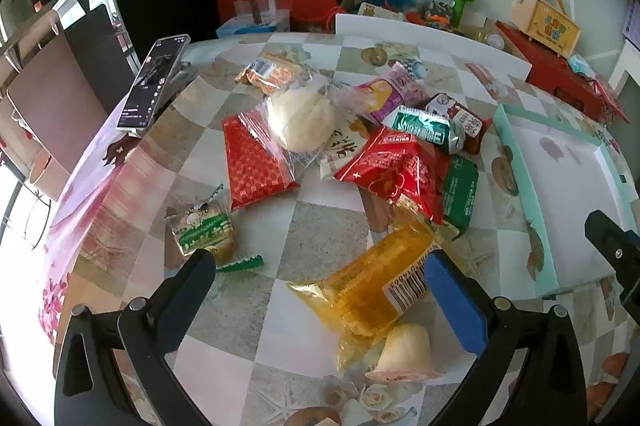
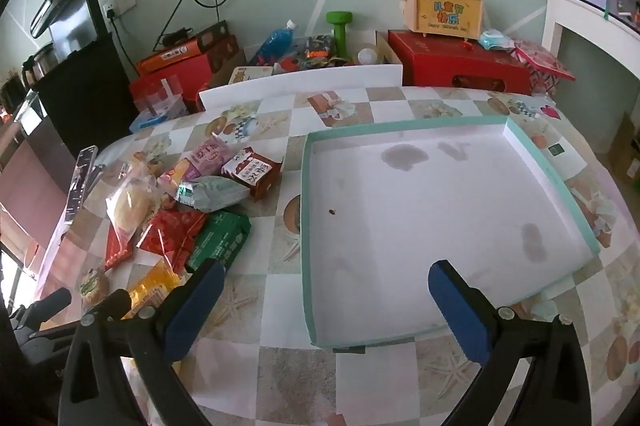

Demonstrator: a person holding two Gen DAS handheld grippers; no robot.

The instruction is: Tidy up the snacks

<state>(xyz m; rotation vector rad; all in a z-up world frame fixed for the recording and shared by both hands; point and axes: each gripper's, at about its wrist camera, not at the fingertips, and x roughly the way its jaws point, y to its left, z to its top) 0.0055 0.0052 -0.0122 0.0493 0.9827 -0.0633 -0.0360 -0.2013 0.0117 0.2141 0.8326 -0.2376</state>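
Note:
Several snack packets lie in a loose heap on the checkered table. My left gripper is open above a yellow packet, which lies between its fingers without the pads touching it. Around it are a jelly cup, a small green-and-cream packet, a red packet, a bagged round bun, and red and green packets. My right gripper hangs open over the near edge of the shallow teal-rimmed box, which holds no snacks. The snack heap lies left of that box.
A phone on a stand stands at the table's left. Red gift boxes, a green dumbbell, a blue bottle and a carton with a handle crowd the back wall. A white board stands along the table's far edge.

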